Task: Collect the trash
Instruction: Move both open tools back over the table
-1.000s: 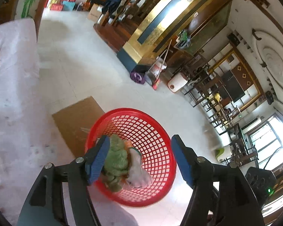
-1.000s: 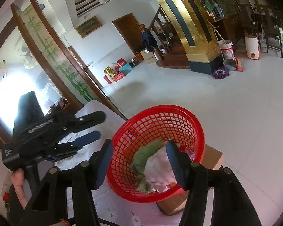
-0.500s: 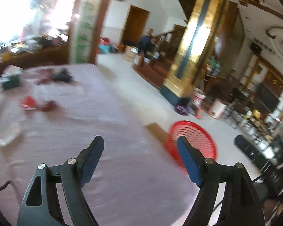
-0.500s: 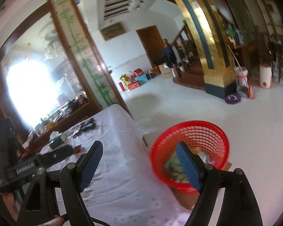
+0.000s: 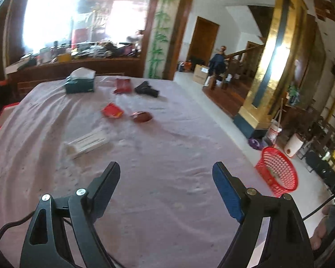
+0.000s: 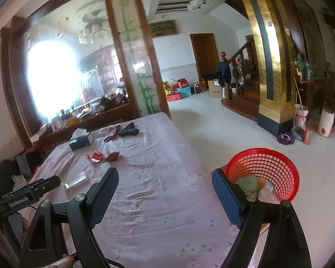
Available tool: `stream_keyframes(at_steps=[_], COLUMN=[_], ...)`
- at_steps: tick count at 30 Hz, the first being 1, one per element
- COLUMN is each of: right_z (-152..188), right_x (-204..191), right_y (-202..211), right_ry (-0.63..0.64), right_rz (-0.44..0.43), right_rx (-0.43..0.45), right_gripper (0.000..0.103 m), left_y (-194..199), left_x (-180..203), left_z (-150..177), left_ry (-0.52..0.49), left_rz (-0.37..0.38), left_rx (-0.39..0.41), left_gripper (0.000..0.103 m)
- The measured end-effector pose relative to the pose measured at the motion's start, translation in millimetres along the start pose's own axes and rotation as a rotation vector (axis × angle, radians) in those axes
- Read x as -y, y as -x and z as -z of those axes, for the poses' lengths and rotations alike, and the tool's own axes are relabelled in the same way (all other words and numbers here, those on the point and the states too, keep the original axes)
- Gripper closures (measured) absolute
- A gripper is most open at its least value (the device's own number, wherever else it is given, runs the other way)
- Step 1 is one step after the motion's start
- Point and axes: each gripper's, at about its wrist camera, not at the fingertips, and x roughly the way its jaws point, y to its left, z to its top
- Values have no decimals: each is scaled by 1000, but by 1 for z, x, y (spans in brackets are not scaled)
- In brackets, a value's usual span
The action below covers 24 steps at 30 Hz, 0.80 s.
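My left gripper (image 5: 165,166) hovers over the lilac tablecloth (image 5: 167,201), its jaws opening with nothing between them. Ahead of it lie a flat white packet (image 5: 87,141), a red wrapper (image 5: 112,111) and a dark red wrapper (image 5: 142,116). My right gripper (image 6: 165,172) is also opening and empty, above the table's near right part. The red mesh basket (image 6: 268,165) stands on the floor beside the table's right edge, with green and white trash (image 6: 249,184) inside. In the left wrist view the basket (image 5: 278,172) is at the far right.
A green tissue box (image 5: 80,82), a red packet (image 5: 122,85) and a black object (image 5: 147,89) sit at the table's far end. One of the left gripper's fingers (image 6: 49,182) shows at the left of the right wrist view. Tiled floor (image 6: 212,122), a golden pillar (image 6: 270,67) and a bucket (image 6: 300,117) lie to the right.
Both grippers have swung away from above the basket to over the table, and both sets of jaws stand wider. The basket now sits off to the right with the trash in it.
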Motion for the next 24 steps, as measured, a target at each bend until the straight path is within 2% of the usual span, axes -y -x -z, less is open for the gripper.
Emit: stream_keyframes(at_steps=[8,16,24], right_z=[6,11,11], right_x=[-25,-54,-78], right_y=[-24,-60,-116], right_ry=[8,39,35], right_rz=[-90,-194,-287], right_rx=[-54,-129,-240], right_gripper=[14,14,14], left_y=[-2,-7,-17], left_x=[-62,-112,-133], left_z=[1,-4,-21], left_ry=[54,128,101], left_rz=[-100,-121,-129], left_rx=[-22,-41,-68], left_gripper=[20,20,20])
